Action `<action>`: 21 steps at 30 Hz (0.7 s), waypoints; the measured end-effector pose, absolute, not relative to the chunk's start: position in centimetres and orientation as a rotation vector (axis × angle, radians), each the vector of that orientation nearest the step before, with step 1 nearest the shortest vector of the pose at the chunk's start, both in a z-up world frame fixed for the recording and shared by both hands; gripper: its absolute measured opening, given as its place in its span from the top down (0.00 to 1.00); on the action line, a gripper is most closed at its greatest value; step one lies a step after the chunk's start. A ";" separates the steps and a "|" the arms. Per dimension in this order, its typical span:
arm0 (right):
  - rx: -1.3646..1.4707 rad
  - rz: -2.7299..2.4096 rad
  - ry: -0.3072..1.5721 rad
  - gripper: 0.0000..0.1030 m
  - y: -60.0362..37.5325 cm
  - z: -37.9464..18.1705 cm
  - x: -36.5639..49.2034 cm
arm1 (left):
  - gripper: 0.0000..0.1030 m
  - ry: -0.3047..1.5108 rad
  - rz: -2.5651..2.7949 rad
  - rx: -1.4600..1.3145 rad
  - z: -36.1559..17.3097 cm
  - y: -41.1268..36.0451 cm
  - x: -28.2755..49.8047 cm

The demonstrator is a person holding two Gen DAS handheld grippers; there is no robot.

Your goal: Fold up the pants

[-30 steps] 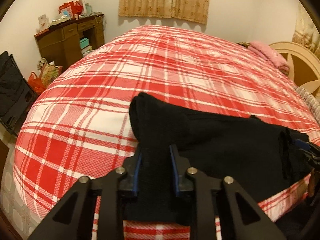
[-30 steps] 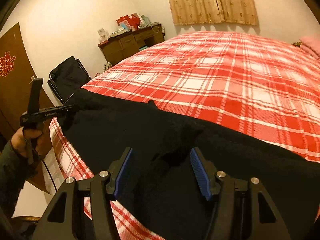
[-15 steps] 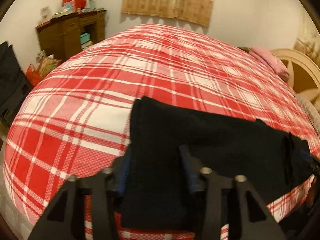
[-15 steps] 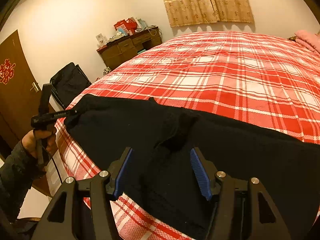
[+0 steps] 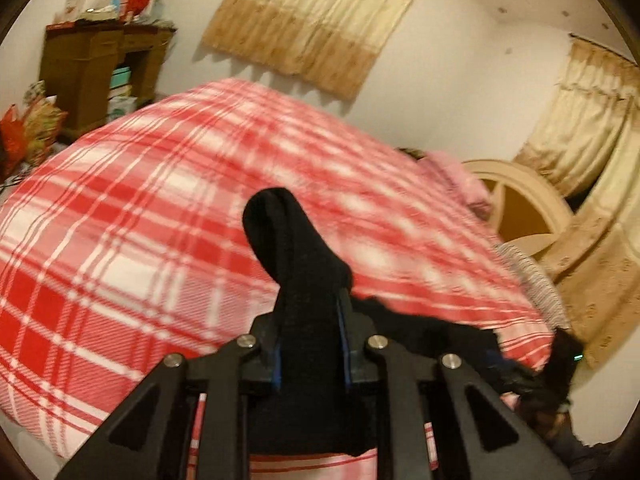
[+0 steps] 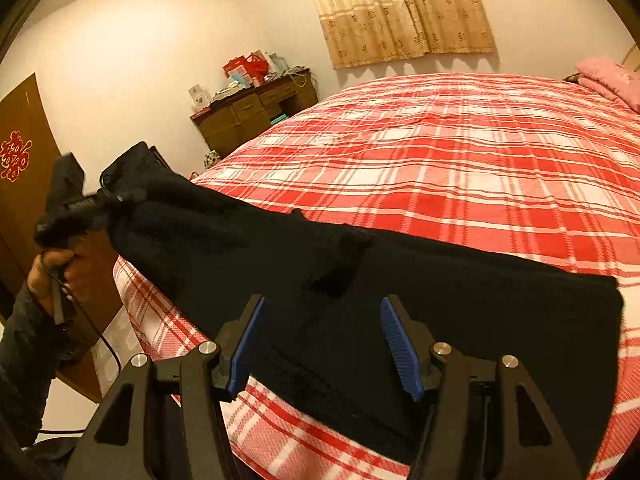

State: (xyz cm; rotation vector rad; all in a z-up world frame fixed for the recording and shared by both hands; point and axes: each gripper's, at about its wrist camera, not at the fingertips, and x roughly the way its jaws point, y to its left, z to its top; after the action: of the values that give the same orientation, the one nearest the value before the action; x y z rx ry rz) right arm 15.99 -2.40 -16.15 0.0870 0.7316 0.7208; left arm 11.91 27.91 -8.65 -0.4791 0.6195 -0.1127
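Observation:
Black pants [image 6: 440,292] lie across the near edge of a bed with a red and white plaid cover [image 6: 460,160]. My left gripper [image 5: 310,344] is shut on one end of the pants [image 5: 296,264] and holds it lifted above the bed; the cloth stands up between the fingers. In the right wrist view that gripper [image 6: 86,204] shows at the far left, with the pants end raised. My right gripper [image 6: 322,344] is open and empty, just above the pants near the bed's front edge.
A wooden desk [image 6: 256,116] with boxes stands by the far wall under curtains [image 6: 404,8]. A pink blanket [image 6: 608,76] and a cream headboard [image 5: 520,204] are at the bed's right end. A black bag [image 6: 132,164] and a brown door [image 6: 20,168] are at left.
My left gripper has lifted its end of the pants off the bed and tilted upward. The right gripper has stayed open over the pants, with little movement.

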 end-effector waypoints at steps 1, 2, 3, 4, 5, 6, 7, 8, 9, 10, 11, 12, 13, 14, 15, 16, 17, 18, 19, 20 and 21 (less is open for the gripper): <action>0.092 0.714 0.730 0.41 -2.8 -16.1 16.0 | 0.80 0.605 -0.142 -0.483 -7.9 27.0 12.0; 0.098 0.706 0.727 0.41 -3.3 -16.1 15.9 | 0.80 0.598 -0.164 -0.490 -7.4 26.4 12.2; 0.104 0.698 0.725 0.41 -3.8 -16.0 15.8 | 0.80 0.593 -0.180 -0.492 -7.1 25.9 12.4; 0.112 0.688 0.721 0.41 -4.3 -15.9 15.8 | 0.80 0.587 -0.199 -0.485 -6.7 25.0 12.6; 0.121 0.678 0.716 0.41 -4.9 -15.7 15.7 | 0.80 0.582 -0.221 -0.479 -6.2 24.0 12.8; 0.129 0.668 0.709 0.41 -5.5 -15.5 15.7 | 0.80 0.581 -0.237 -0.479 -6.0 23.4 13.2; 0.136 0.660 0.703 0.41 -6.0 -15.4 15.6 | 0.80 0.578 -0.261 -0.479 -5.6 22.5 13.4; 0.147 0.648 0.696 0.41 -6.7 -15.2 15.5 | 0.80 0.575 -0.284 -0.475 -5.3 21.6 13.7; 0.157 0.636 0.690 0.41 -7.4 -15.1 15.4 | 0.80 0.571 -0.307 -0.471 -4.9 20.8 14.0; 0.166 0.627 0.684 0.41 -7.9 -14.9 15.4 | 0.80 0.567 -0.328 -0.461 -4.6 19.9 14.3; 0.177 0.613 0.676 0.41 -8.6 -14.7 15.3 | 0.80 0.566 -0.352 -0.452 -4.1 18.9 14.6; 0.187 0.599 0.671 0.41 -9.3 -14.6 15.4 | 0.80 0.567 -0.372 -0.448 -3.8 18.0 14.9; 0.196 0.588 0.668 0.41 -9.8 -14.4 15.3 | 0.80 0.568 -0.401 -0.436 -3.5 16.8 15.4; 0.208 0.574 0.666 0.41 -10.5 -14.4 15.4 | 0.80 0.572 -0.417 -0.425 -3.3 15.9 15.7; 0.222 0.560 0.664 0.41 -11.3 -14.3 15.4 | 0.80 0.579 -0.433 -0.413 -3.2 14.8 16.2; 0.231 0.549 0.663 0.41 -11.7 -14.3 15.4 | 0.80 0.590 -0.448 -0.405 -3.1 13.8 16.6; 0.245 0.534 0.663 0.41 -12.4 -14.4 15.5 | 0.80 0.600 -0.460 -0.399 -3.1 13.1 16.9; 0.258 0.523 0.664 0.41 -13.1 -14.5 15.5 | 0.80 0.615 -0.477 -0.397 -3.1 12.0 17.4; 0.267 0.514 0.665 0.41 -13.5 -14.5 15.5 | 0.80 0.621 -0.490 -0.394 -3.2 11.5 17.5; 0.276 0.502 0.665 0.41 -14.0 -14.6 15.6 | 0.80 0.632 -0.509 -0.384 -3.2 10.2 17.8; 0.288 0.486 0.664 0.41 -14.7 -14.7 15.7 | 0.80 0.643 -0.524 -0.378 -3.3 9.1 18.3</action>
State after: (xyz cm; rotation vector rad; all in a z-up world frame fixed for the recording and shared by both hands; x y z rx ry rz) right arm 15.65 -14.71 -14.75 0.2883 0.6640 0.4861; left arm 18.28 9.11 -3.32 -0.3782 0.6430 -0.5239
